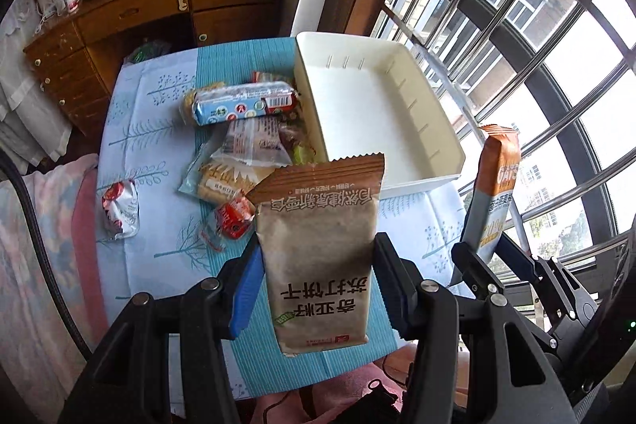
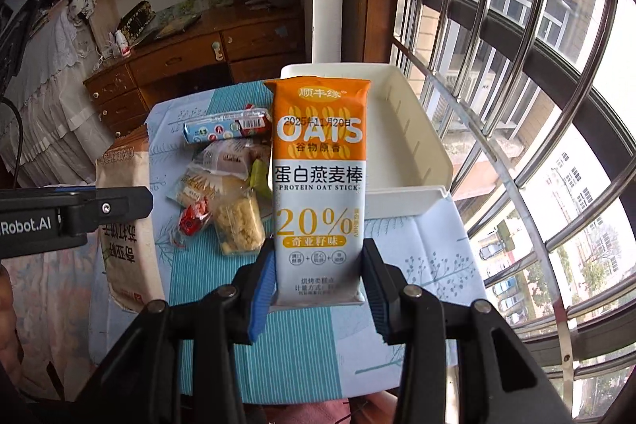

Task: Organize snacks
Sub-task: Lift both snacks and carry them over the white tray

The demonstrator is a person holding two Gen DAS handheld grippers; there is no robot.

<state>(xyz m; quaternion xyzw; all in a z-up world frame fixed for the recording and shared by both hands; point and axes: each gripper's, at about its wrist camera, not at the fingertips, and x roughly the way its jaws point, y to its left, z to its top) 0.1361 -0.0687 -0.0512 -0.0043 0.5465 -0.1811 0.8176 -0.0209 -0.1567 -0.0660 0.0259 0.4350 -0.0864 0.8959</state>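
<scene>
Both packets are held up above the table [image 1: 159,130], and the empty white bin [image 1: 377,118] lies ahead of both jaws, at the far right part of the table beside the window. The right gripper [image 2: 318,265] is the nearer to it, by my reading; the left gripper [image 1: 318,265] stands on the side of the loose snack pile [image 1: 246,138].

The left jaws pinch a brown cracker packet [image 1: 318,237] by its lower half, its long axis pointing away from the jaws toward the bin. Its printed characters read upside down in the left wrist view; I cannot make out a brand.

The right jaws pinch an orange-and-white oat bar [image 2: 320,185] near its bottom edge, long axis likewise pointing at the bin. It reads "OATS", "PROTEIN OAT STICK", "20%", with a stamped date across the top.

The left gripper's body carries "Robot.AI".
</scene>
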